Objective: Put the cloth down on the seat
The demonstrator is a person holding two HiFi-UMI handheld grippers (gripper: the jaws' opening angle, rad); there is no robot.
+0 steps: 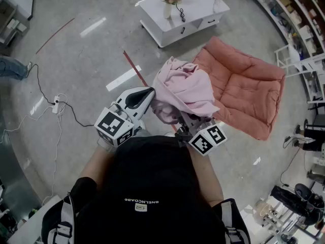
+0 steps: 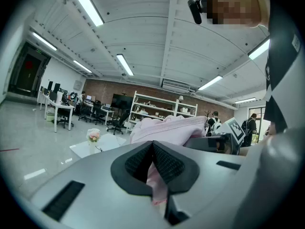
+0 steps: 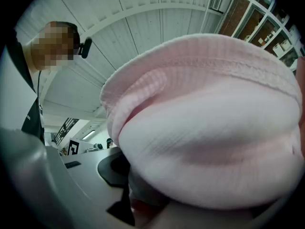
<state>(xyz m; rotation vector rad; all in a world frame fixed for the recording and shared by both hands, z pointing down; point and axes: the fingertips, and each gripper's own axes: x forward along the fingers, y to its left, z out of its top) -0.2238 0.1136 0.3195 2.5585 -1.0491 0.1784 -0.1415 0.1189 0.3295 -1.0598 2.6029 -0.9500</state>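
Note:
A bundled pink cloth [image 1: 183, 88] hangs in the air between both grippers, above the floor and just left of the salmon cushion seat [image 1: 244, 90], which lies flat on the floor. My left gripper [image 1: 149, 94] is shut on a fold of the cloth [image 2: 167, 128]; in the left gripper view [image 2: 153, 168] a pink strip is pinched between the dark pads [image 2: 167, 165]. My right gripper [image 1: 187, 120] sits under the bundle. The cloth [image 3: 205, 128] bulges over its jaws [image 3: 133, 197] and hides its fingertips.
A low white table [image 1: 195, 14] with a vase of flowers [image 1: 170, 1] stands beyond the seat. A red tape line [image 1: 134, 67] crosses the floor. A power strip and cable [image 1: 56, 104] lie to the left. Shelves [image 1: 299, 19] and equipment line the right side.

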